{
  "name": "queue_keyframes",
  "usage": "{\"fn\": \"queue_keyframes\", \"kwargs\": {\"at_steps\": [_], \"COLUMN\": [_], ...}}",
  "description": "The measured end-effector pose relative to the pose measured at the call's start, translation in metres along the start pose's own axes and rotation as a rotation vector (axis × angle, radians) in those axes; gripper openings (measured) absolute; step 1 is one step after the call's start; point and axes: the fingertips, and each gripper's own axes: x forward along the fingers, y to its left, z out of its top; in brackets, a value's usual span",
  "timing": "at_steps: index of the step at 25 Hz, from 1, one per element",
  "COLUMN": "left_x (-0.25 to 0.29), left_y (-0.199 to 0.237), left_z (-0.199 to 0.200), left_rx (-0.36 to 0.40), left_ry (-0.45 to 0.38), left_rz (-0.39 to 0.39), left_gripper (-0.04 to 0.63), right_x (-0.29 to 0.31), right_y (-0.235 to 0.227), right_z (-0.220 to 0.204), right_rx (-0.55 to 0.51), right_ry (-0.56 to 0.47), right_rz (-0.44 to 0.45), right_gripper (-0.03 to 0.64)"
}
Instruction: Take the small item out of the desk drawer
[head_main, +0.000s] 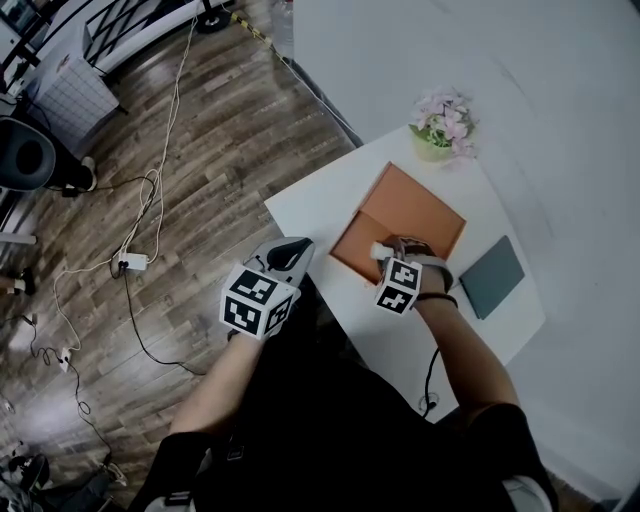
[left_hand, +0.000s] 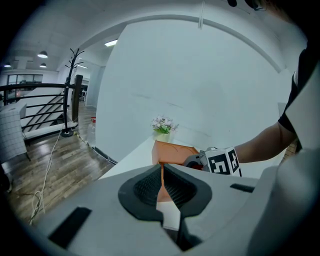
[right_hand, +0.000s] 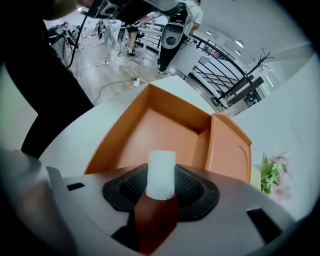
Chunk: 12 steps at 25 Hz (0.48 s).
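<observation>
Showing R gripper (right_hand: 161, 184) clamped on small white block (right_hand: 161, 172), held betw. its pads over the open orange drawer (right_hand: 162, 127) (pulled toward camera); L gripper (left_hand: 162, 182) jaws together, empty, off desk (head_main: 320, 205) edge.

**Open-plan office, half test lab**

You're at a white desk (head_main: 310, 205) with potted flowers (head_main: 443, 125). The wood floor (head_main: 220, 130) is strewn with cables (head_main: 150, 200) (a power strip (head_main: 131, 262) too). Beyond stand a coat stand (left_hand: 76, 90), a black railing (left_hand: 35, 86) and ceiling lights (left_hand: 43, 54).
</observation>
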Motion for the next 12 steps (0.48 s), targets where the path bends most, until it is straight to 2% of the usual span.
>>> {"fn": "queue_keyframes", "kwargs": {"at_steps": [6,8,12], "left_x": [-0.005,-0.007,-0.010], "left_y": [-0.011,-0.014,-0.021], "left_z": [-0.003,-0.005,-0.010], "left_rx": [0.004,0.006,0.007], "left_ry": [-0.003,-0.002,0.001], "left_rz": [-0.005,-0.006,0.000], "left_gripper": [0.021,0.021,0.021], "right_x": [-0.009,-0.007,0.001], "right_y": [0.019,0.020,0.018], "right_z": [-0.006,-0.008,-0.005], "right_rx": [0.184,0.210,0.188], "right_ry": [-0.058,-0.061,-0.060], "right_rz": [0.121,0.110,0.068], "right_gripper": [0.166,0.169,0.183]}}
